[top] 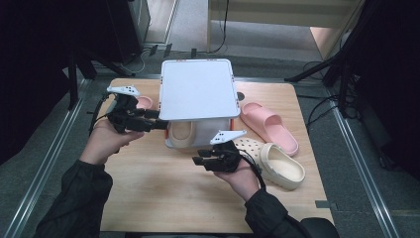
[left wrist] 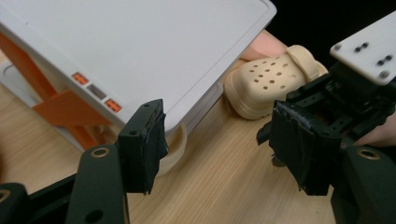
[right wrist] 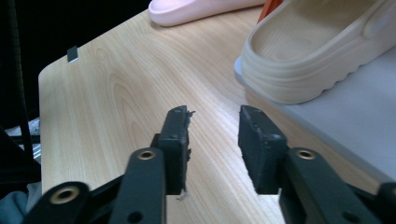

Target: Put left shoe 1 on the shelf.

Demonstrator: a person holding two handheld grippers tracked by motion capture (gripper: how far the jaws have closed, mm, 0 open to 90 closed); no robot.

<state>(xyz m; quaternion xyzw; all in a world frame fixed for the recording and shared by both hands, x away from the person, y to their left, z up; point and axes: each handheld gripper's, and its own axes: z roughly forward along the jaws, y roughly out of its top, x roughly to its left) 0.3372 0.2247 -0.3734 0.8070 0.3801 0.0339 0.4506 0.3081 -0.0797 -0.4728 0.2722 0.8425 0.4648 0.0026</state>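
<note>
A white storage box (top: 198, 89) with orange latches (left wrist: 70, 109) stands at the table's middle back, its flat lid (left wrist: 140, 51) tilted. A cream slide (top: 182, 133) lies inside it under the lid's front edge; in the right gripper view this cream slide (right wrist: 317, 51) rests on a pale grey panel (right wrist: 355, 116). My left gripper (top: 159, 122) is open at the lid's front left corner, its jaws (left wrist: 219, 149) apart with nothing between them. My right gripper (top: 196, 161) is open over bare wood in front of the box, and its fingers (right wrist: 180, 144) hold nothing.
A cream clog (top: 277, 161) with holes lies right of my right hand, and a pink slide (top: 270, 126) lies beyond it. Another pink slide (top: 145, 102) peeks out behind my left gripper. The wooden table (top: 163, 198) has bare room at the front.
</note>
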